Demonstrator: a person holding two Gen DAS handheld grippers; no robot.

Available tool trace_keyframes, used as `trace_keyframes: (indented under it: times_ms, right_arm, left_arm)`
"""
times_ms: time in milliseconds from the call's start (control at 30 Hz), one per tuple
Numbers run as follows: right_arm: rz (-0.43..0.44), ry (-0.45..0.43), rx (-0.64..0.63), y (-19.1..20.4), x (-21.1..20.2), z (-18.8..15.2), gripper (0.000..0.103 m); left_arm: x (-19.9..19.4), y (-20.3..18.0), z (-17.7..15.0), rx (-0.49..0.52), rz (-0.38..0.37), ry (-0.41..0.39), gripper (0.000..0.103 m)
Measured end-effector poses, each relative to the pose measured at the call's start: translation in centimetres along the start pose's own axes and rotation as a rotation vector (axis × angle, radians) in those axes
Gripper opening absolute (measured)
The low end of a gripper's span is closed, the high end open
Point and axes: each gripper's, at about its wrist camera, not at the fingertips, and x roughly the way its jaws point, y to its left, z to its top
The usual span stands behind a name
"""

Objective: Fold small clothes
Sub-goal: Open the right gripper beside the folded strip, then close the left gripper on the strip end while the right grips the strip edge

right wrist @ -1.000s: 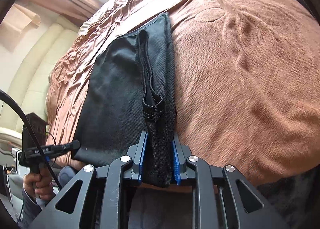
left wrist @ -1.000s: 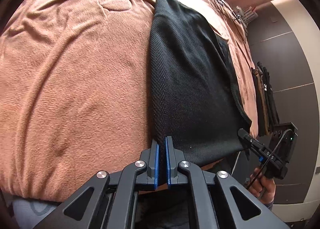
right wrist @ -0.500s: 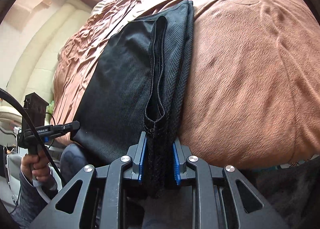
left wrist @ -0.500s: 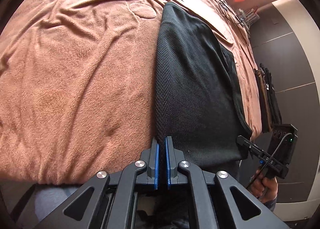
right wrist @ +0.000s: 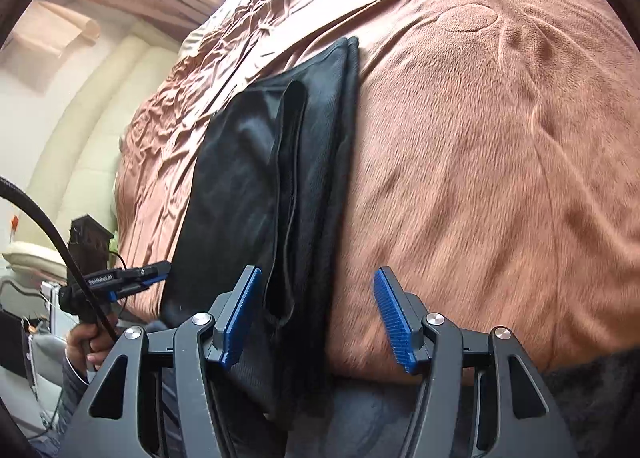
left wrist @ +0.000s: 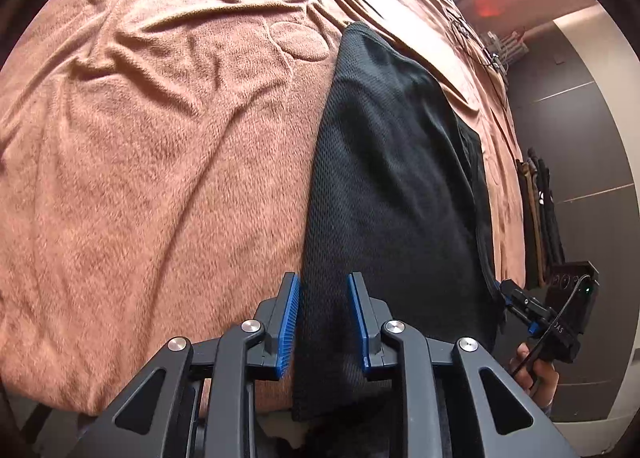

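Note:
A black mesh garment (left wrist: 392, 193) lies folded lengthwise on the brown blanket (left wrist: 160, 161), its near end hanging over the bed's front edge. My left gripper (left wrist: 323, 324) is open, and the garment's left edge passes loosely between its blue pads. In the right wrist view the same garment (right wrist: 280, 185) shows its folded layers and a sleeve edge. My right gripper (right wrist: 318, 318) is open wide, and the garment's right edge lies between its pads unheld. Each gripper shows in the other's view: the right one (left wrist: 532, 314), the left one (right wrist: 132, 278).
The brown blanket (right wrist: 500, 177) covers the whole bed and is wrinkled toward the far side. A cream padded headboard (right wrist: 100, 129) stands to the left. Dark wall panels (left wrist: 580, 145) and hanging dark items (left wrist: 540, 217) are to the right of the bed.
Both grippers were shut on the garment's near corners and have opened, letting it go. The garment has settled flat on the blanket with its end draped over the edge.

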Motion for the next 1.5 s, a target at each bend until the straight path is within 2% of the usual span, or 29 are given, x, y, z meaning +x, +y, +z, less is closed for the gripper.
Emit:
trace_keyframes:
  times_ms: [533, 833, 1067, 1300, 1500]
  right_arm:
    - [0.153, 0.060, 0.046, -2.3, 4.7, 4.0, 0.057]
    - [0.179, 0.084, 0.023, -2.5, 6.9, 7.0, 0.056]
    - [0.216, 0.089, 0.009, -3.0, 8.6, 8.8, 0.050]
    - [0.230, 0.094, -0.001, -3.3, 9.5, 9.9, 0.038]
    - [0.233, 0.098, -0.027, -3.1, 9.8, 10.4, 0.034]
  left_arm:
    - [2.6, -0.9, 5.5, -0.010, 0.003, -0.001, 0.025]
    - [3.9, -1.9, 8.7, 0.000, 0.035, -0.004, 0.025]
    - [4.6, -2.2, 11.4, -0.011, 0.040, -0.019, 0.025]
    - [5.9, -2.9, 13.5, -0.001, 0.036, -0.024, 0.025]
    - [6.4, -3.2, 15.3, 0.005, 0.018, -0.034, 0.025]
